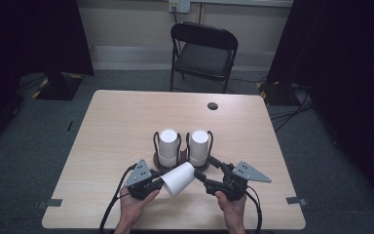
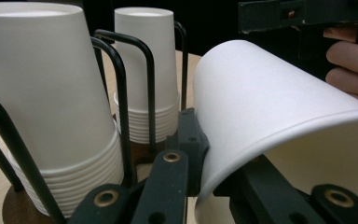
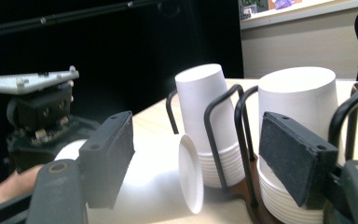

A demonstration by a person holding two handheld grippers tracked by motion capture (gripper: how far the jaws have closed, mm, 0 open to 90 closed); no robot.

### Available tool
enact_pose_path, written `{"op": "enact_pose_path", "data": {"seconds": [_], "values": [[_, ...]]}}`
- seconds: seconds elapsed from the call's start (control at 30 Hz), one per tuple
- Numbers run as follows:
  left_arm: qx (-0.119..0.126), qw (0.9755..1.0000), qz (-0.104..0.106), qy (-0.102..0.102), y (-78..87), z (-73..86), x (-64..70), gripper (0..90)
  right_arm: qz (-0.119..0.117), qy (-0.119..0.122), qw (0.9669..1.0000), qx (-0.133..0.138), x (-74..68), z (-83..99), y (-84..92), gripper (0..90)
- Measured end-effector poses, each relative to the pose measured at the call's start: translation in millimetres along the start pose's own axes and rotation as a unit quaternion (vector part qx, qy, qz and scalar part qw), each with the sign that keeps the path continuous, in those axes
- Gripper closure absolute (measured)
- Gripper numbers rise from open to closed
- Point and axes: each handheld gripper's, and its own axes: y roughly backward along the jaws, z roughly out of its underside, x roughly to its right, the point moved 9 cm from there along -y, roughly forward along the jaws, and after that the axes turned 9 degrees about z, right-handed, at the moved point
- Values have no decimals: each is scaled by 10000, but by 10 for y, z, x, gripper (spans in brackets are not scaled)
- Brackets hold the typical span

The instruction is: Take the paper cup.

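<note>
Paper cup (image 1: 178, 178) front and centre, lying on its side just above the wooden table (image 1: 107, 122), clamped at its rim by the left gripper (image 1: 157, 184). In the left gripper view the cup's rolled rim (image 2: 223, 172) sits pinched between the two black jaws, one outside the wall and one inside the mouth, so the jaws stand narrow with only the paper between them. Its closed bottom (image 3: 189, 172) points toward the cup holder.

Right gripper (image 1: 205, 171) comes in from the other side, and its jaws stand wide apart, pads bare, one pad (image 3: 107, 156) near the lying cup and the other pad (image 3: 296, 156) in front of the nearer stack. It grips nothing.

Behind them, two stacks of upside-down paper cups stand side by side in a black wire holder (image 1: 181, 146) on a round brown base: the left stack (image 1: 168, 146) and the right stack (image 1: 199, 145), both upright. A black folding chair (image 1: 203, 53) stands beyond the table's far edge.
</note>
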Motion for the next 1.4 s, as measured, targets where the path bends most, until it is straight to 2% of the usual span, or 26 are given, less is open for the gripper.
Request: {"op": "enact_pose_path", "data": {"seconds": [0.13,0.2,0.43,0.5,0.63,0.7,0.83,0.9,1.0,1.17,1.3,1.4], "values": [[-145,9998,43,87,-4,1,-16,866,111,171,9998,-86,19,41,34,273],[-189,9997,-26,134,-13,9,-33,865,114,245,9996,-79,17,54,55,272],[-447,9990,-10,65,-46,36,-27,867,201,487,9984,-199,-11,106,128,200],[-533,9985,-1,91,-44,37,-32,867,317,628,9973,-205,-7,119,141,197],[-680,9976,36,80,-36,24,-39,867,291,820,9956,-336,-34,163,154,183],[-679,9976,26,161,-28,10,-51,867,263,907,9948,-383,-52,179,156,172],[-727,9972,-14,147,-23,-19,-58,868,152,1084,9929,-477,-99,211,151,172],[-881,9961,0,67,-22,-19,-52,868,118,1186,9917,-490,-123,220,152,174],[-969,9952,115,75,-26,-36,-36,868,60,1324,9898,-517,-153,230,157,163],[-1308,9911,218,125,-27,-18,-57,868,71,1617,9849,-619,-175,260,160,156],[-1496,9882,304,147,-38,3,-62,868,41,1842,9804,-692,-212,295,144,134],[-1631,9857,385,181,-55,26,-50,868,-1,2041,9755,-816,-236,348,111,135]]}}
